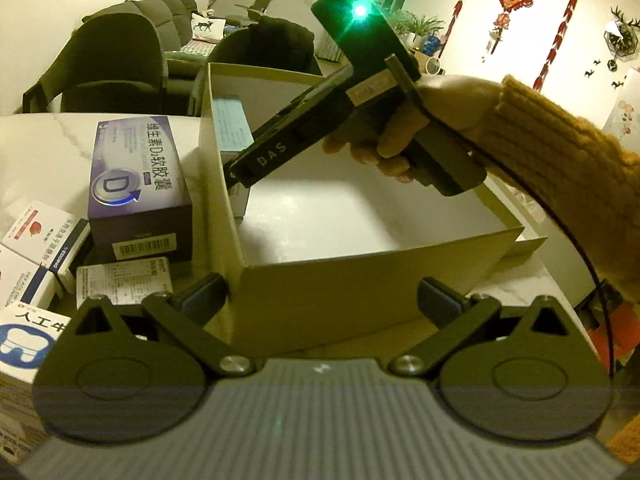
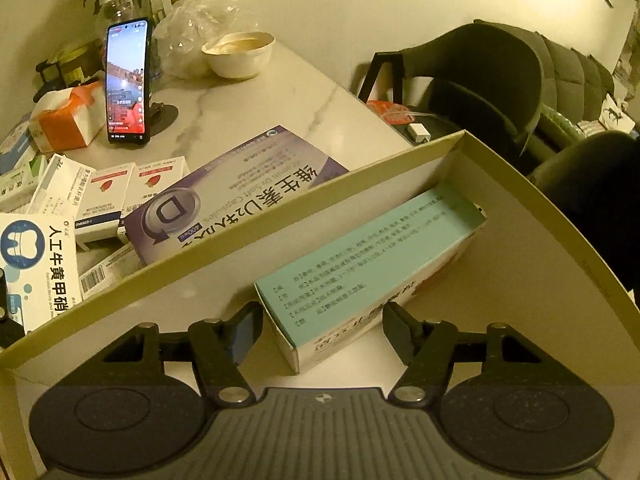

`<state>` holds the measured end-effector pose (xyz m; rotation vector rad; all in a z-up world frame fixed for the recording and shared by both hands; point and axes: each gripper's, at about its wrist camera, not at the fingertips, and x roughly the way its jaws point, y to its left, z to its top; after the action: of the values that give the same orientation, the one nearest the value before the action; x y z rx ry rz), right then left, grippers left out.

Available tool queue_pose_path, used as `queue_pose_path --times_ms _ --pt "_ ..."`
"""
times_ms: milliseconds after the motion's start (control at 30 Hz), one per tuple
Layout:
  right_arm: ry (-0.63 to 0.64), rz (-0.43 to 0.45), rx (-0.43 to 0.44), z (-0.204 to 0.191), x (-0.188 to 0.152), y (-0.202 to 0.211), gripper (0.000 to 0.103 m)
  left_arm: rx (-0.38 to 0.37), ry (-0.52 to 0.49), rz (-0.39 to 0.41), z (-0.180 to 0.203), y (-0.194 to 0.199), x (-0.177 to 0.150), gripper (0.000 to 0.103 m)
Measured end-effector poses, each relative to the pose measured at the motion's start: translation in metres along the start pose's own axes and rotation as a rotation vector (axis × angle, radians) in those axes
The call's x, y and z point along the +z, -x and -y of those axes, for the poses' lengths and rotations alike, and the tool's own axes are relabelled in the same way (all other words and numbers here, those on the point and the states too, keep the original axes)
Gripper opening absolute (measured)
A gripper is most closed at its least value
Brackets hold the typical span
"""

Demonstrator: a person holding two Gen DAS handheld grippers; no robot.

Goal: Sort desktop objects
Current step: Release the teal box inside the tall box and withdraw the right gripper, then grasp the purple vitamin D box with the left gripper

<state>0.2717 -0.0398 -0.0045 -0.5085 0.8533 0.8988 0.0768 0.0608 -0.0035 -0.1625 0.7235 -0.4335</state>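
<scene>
Your right gripper point(image 2: 320, 332) is spread wide inside the open beige cardboard box point(image 2: 560, 264), its two black fingers either side of the near end of the long teal-and-white medicine carton point(image 2: 360, 276) without touching it; that carton lies flat along the box's far wall, at centre frame in the right wrist view. Your left gripper point(image 1: 320, 300) is also spread and empty, low in its frame just outside the box's near wall. In the left wrist view your hand point(image 1: 420, 120) in a mustard knit sleeve point(image 1: 568, 152) holds the right tool over the box. The purple vitamin D carton point(image 1: 136, 184) stands just left of the box on the white marble table point(image 1: 48, 152), among smaller white medicine boxes point(image 1: 36, 240).
</scene>
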Motion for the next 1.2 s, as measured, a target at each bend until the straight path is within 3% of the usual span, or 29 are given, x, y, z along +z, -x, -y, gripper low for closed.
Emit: queue_pose_path --times_ms 167,467,633,733,967,1100,1200 --pt "0.005 0.012 0.0 0.002 0.0 -0.002 0.069 -0.001 0.006 0.001 -0.002 0.007 0.001 0.103" --pt "-0.091 0.015 -0.014 0.013 -0.007 0.014 0.076 0.131 -0.006 0.029 -0.019 0.044 0.013 0.103" --pt "-0.172 0.021 -0.05 0.018 -0.011 0.037 0.079 0.217 0.051 0.048 -0.037 0.051 0.026 0.103" --pt "-0.205 0.039 -0.07 0.016 -0.015 0.052 0.081 0.264 0.098 0.049 -0.048 0.05 0.035 0.103" --pt "-0.289 0.134 -0.138 0.007 -0.04 0.097 0.086 0.382 0.107 0.004 -0.064 0.03 0.054 0.103" --pt "-0.324 0.192 -0.197 0.001 -0.061 0.119 0.09 0.413 0.129 -0.047 -0.076 0.01 0.062 0.103" --pt "-0.36 0.231 -0.231 -0.001 -0.074 0.132 0.09 0.391 0.147 -0.074 -0.083 -0.005 0.067 0.103"
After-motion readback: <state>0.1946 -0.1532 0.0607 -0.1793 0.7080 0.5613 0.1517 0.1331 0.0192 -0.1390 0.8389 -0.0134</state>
